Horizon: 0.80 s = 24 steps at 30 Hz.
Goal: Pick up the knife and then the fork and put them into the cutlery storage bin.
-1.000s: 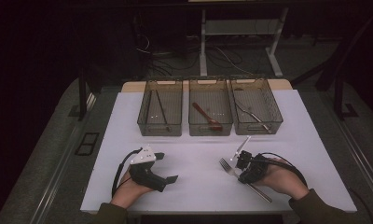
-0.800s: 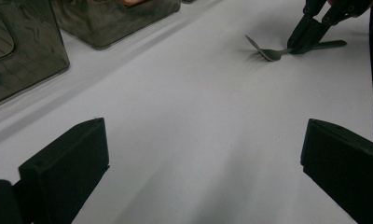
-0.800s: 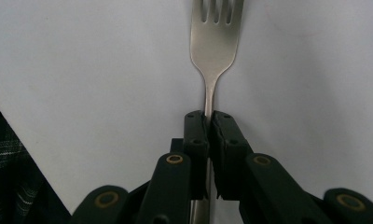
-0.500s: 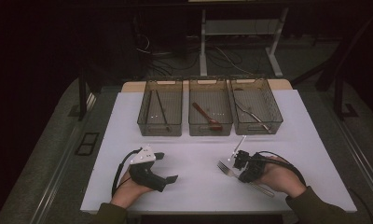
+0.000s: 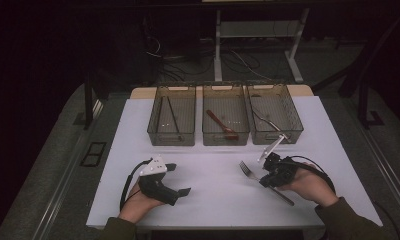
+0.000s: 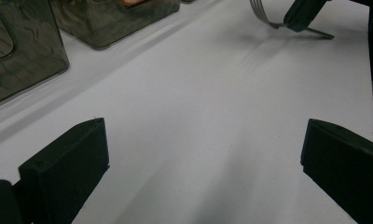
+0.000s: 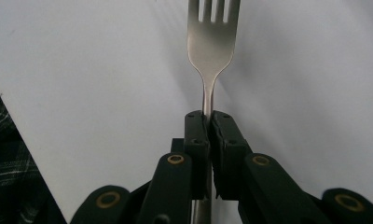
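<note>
The right gripper (image 7: 208, 123) has just clamped the fork (image 7: 211, 42) by its neck: stiff, light, slippery steel

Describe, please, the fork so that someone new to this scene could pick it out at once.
Start at the white table with three clear bins in a row along its far side. On the near right, the right gripper is shut on the neck of a silver fork, tines pointing toward the table's middle. It is the one utensil outside the bins.
</note>
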Available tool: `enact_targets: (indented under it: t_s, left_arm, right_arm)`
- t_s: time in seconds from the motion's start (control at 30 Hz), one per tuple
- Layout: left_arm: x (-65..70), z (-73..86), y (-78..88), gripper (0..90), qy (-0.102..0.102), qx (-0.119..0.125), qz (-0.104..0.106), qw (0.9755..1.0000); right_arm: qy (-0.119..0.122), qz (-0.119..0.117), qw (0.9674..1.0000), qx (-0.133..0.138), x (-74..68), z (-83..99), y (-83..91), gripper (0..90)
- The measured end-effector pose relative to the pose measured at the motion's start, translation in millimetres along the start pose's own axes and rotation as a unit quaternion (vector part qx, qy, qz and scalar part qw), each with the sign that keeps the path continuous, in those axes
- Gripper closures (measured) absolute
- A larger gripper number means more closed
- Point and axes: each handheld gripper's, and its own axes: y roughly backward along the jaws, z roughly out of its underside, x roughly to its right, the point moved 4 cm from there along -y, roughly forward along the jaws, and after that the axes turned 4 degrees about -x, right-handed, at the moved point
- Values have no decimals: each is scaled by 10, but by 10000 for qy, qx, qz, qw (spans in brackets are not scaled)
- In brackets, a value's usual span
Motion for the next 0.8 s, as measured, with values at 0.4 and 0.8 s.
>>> enact_targets:
  t_s: [0.4, 0.8]
  left_arm:
    - [8, -3, -6, 0, -15, 3, 5, 10000]
    - [17, -5, -10, 0, -28, 4, 10, 10000]
  right_arm:
    - [-346, -116, 9920, 1211, 160, 76, 211, 843]
    - [-651, -100, 9752, 2113, 292, 141, 340, 843]
